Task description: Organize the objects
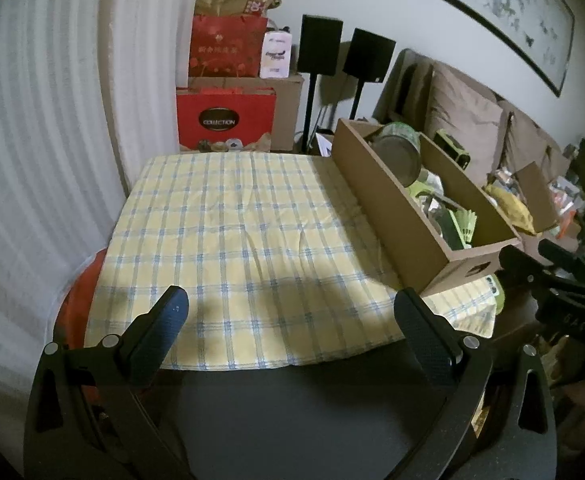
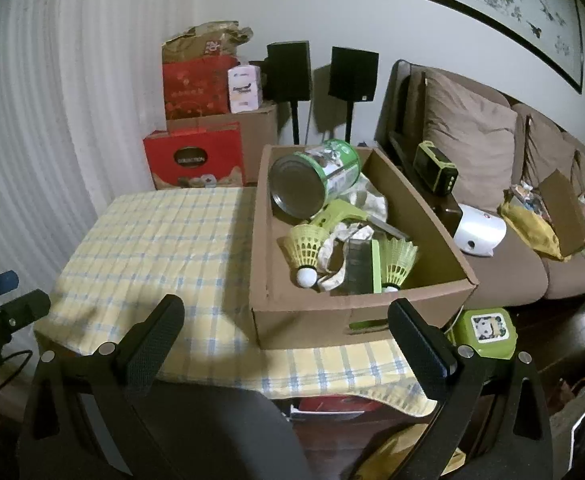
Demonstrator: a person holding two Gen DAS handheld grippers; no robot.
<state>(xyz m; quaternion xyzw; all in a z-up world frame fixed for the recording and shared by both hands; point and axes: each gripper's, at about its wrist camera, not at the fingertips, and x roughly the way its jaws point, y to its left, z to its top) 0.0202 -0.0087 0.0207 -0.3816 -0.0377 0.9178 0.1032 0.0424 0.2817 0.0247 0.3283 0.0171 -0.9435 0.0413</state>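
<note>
A cardboard box stands on the right side of a table covered with a yellow checked cloth. In it lie a green-labelled tin can, two yellow shuttlecocks, a green-edged clear case and crumpled paper. My right gripper is open and empty, hovering before the box's near wall. My left gripper is open and empty over the near edge of the cloth; the box is to its right.
Red gift boxes and two black speakers stand behind the table. A brown sofa with cushions, a green radio and a white device is on the right. A green container sits by the table's corner.
</note>
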